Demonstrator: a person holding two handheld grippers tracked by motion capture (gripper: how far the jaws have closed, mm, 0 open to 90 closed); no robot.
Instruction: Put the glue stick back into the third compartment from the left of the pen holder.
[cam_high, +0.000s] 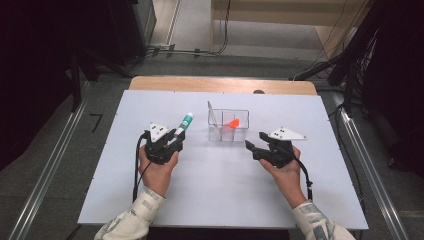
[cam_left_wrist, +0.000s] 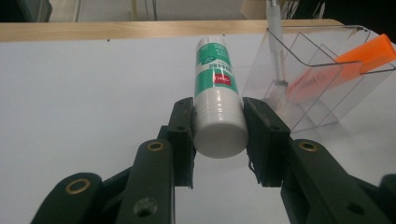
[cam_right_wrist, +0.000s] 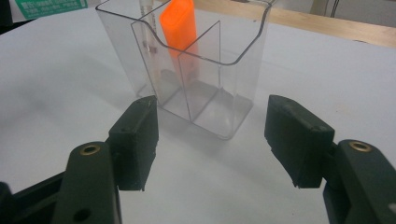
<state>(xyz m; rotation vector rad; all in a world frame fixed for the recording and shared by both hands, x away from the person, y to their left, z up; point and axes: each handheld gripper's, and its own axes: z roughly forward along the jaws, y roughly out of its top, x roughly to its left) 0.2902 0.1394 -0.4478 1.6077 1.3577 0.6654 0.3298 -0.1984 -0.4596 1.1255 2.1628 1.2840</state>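
Clamping a glue stick (cam_left_wrist: 217, 100) by its lower end, the left gripper (cam_high: 164, 142) sits to the left of the clear plastic organizer (cam_high: 228, 125), its two black pads pressed against the tube's sides with the jaws partly closed around it. The glue stick is a smooth round tube, white at the gripped end, with a green-and-white label and a small red mark higher up; it points up and away from the gripper, tilted toward the organizer's left wall and raised off the white tabletop (cam_high: 210, 190). In the high view the stick's green end lies just left of the organizer, not touching it.

The organizer is a small box of transparent hard plastic with thin dividers that split it into compartments and a scooped front rim. An orange highlighter (cam_right_wrist: 180, 28), flat-sided and glossy, leans inside one compartment; a slim pale pen (cam_left_wrist: 276, 42) stands in another, against the left wall.

To the right of the organizer, the right gripper (cam_high: 257, 145) has its jaws spread wide with nothing between them, its blocky matte pads aimed at the organizer's front and well short of touching it.
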